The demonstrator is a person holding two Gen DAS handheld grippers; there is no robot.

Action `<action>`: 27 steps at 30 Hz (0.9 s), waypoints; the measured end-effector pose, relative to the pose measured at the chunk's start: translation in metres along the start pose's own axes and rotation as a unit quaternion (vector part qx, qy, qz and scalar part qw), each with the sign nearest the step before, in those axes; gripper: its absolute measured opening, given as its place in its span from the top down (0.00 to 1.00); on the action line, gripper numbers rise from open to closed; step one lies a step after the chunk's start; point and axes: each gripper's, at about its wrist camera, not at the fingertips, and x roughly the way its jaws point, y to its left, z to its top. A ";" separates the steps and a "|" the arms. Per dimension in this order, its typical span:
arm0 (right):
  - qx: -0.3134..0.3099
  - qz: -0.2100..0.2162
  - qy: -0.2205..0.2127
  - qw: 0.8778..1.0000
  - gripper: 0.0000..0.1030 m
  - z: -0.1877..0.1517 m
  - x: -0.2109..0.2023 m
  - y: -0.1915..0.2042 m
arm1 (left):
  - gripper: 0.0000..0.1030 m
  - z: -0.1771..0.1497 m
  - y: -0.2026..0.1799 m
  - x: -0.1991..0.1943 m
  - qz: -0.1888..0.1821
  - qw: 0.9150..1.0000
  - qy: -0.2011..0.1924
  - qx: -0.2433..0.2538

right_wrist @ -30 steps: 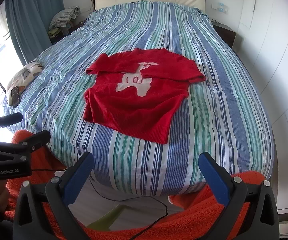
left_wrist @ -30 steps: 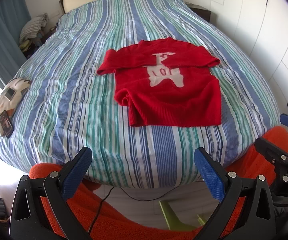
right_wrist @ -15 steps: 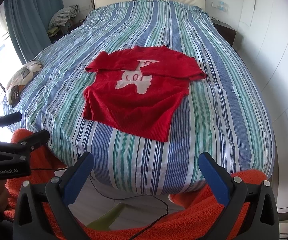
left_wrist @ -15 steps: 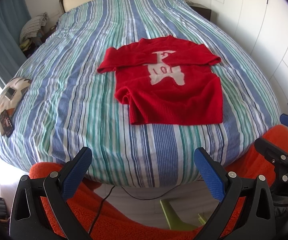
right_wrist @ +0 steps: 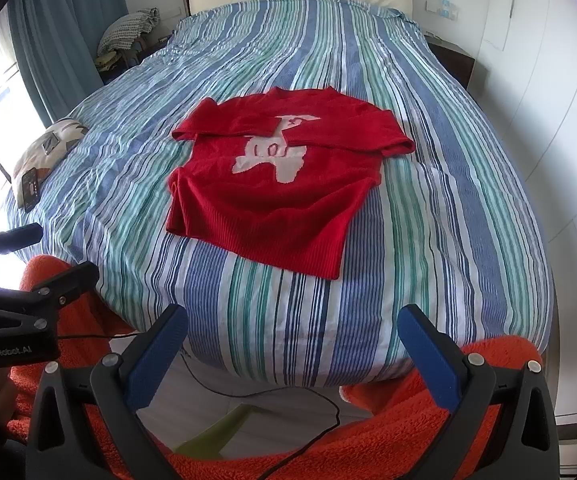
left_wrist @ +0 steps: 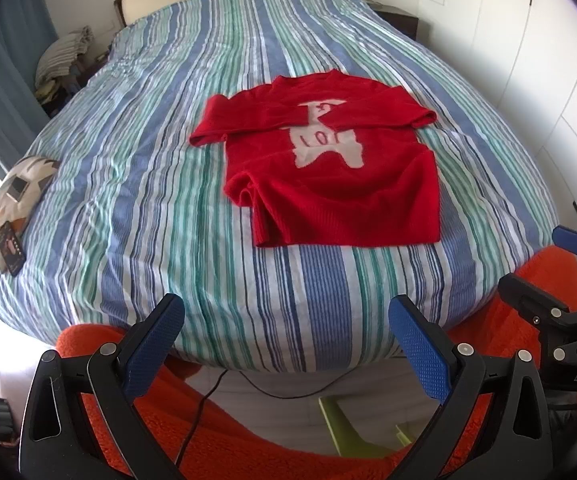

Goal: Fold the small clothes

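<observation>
A small red sweater (left_wrist: 336, 176) with a pale llama figure lies on the striped bed (left_wrist: 148, 168), sleeves folded across the chest. Its lower left hem is rumpled. It also shows in the right wrist view (right_wrist: 284, 184). My left gripper (left_wrist: 284, 340) is open and empty, held off the foot of the bed, well short of the sweater. My right gripper (right_wrist: 292, 348) is open and empty too, beside the left one. Each gripper shows at the edge of the other's view: the right gripper (left_wrist: 560, 280) and the left gripper (right_wrist: 40, 256).
A patterned cushion (left_wrist: 16, 196) with a dark card on it lies at the bed's left edge. Orange fleece (left_wrist: 248, 440) covers the foreground. A cable (right_wrist: 288, 392) runs on the floor. White wardrobes (right_wrist: 560, 120) stand at right, a curtain (right_wrist: 60, 32) at left.
Both grippers have crept slightly closer to the bed, so the sweater sits a little higher in view. Jaws stay open; the sweater has not moved.
</observation>
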 end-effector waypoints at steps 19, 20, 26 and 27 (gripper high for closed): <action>0.000 0.003 0.005 1.000 0.00 -0.002 0.003 0.003 | 0.01 0.002 -0.005 -0.003 -0.001 1.000 0.001 0.002; -0.001 0.003 0.006 1.000 0.00 -0.002 0.003 0.003 | 0.01 0.002 -0.005 -0.003 -0.001 1.000 0.001 0.002; -0.004 0.006 0.011 1.000 0.00 -0.001 0.006 0.005 | 0.01 0.002 -0.005 -0.003 -0.001 1.000 0.001 0.002; -0.004 0.006 0.011 1.000 0.00 -0.001 0.006 0.005 | 0.01 0.001 -0.005 -0.003 -0.001 1.000 0.001 0.002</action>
